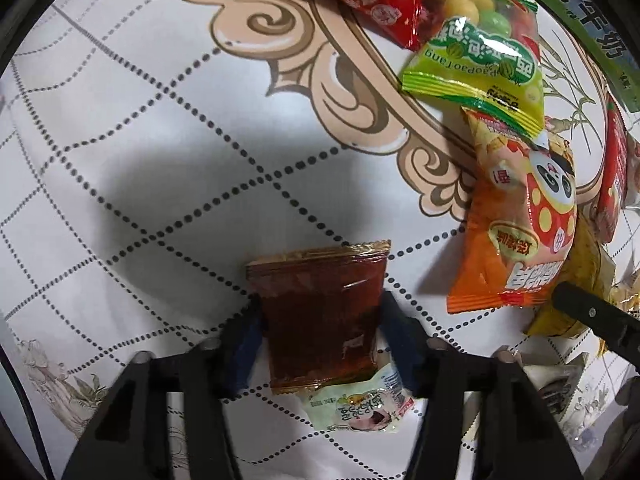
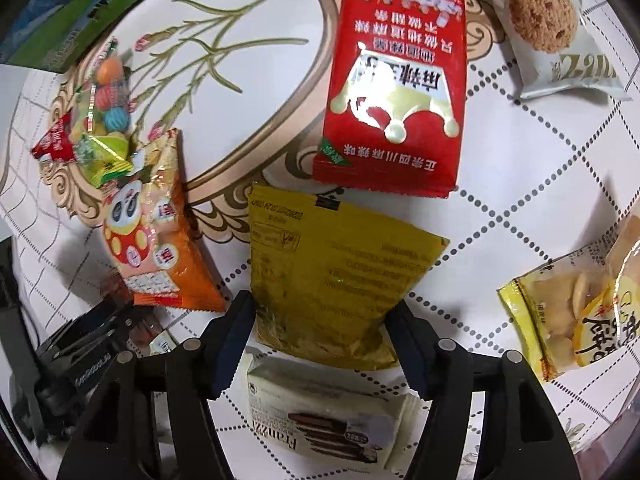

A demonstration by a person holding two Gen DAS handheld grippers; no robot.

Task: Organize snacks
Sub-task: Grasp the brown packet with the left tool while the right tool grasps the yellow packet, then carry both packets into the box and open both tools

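The left tool [image 1: 320, 320] grips a flat, glossy brown packet [image 1: 320, 312] between its fingers; the right tool [image 2: 324, 320] clamps a crinkled yellow foil pouch [image 2: 332, 272] over the patterned table [image 2: 520, 208].

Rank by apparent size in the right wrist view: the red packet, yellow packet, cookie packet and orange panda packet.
1. Yellow packet and red packet: alike; the yellow lies nearer the camera, so unsure.
2. Orange panda packet.
3. Cookie packet, partly cut off.
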